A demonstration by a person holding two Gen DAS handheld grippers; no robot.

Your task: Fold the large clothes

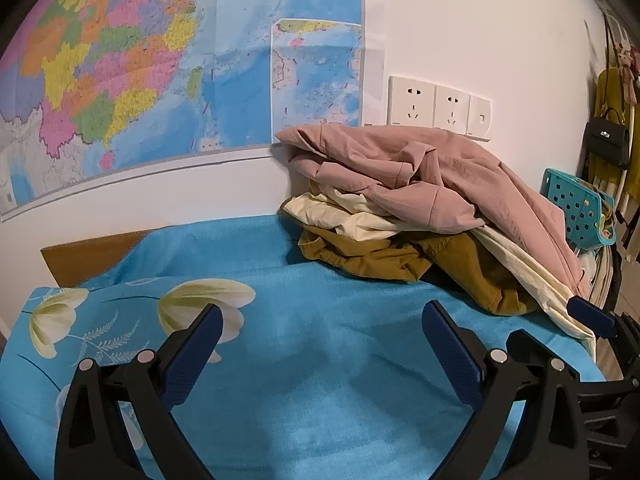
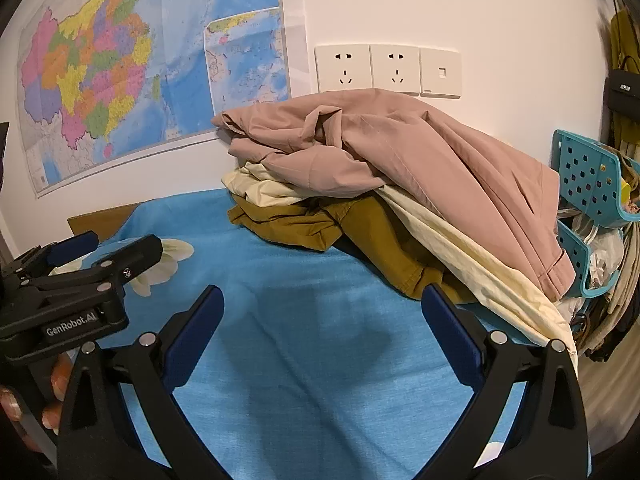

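Observation:
A pile of clothes lies at the back right of the blue cloth-covered table: a pink garment [image 1: 432,172] [image 2: 400,152] on top, a cream one [image 1: 352,216] [image 2: 460,256] under it, a mustard-brown one [image 1: 368,256] [image 2: 304,224] at the bottom. My left gripper [image 1: 322,320] is open and empty above the blue cloth, in front of the pile. My right gripper [image 2: 322,304] is open and empty, its right finger close to the pile's front edge. The left gripper also shows in the right wrist view [image 2: 80,264].
The blue floral cloth [image 1: 304,344] [image 2: 312,360] covers the table. A wall map [image 1: 140,72] and sockets [image 1: 436,106] are behind. A teal perforated basket [image 1: 576,208] [image 2: 588,176] stands right of the pile. Hanging bags and clothes [image 1: 608,140] are at the far right.

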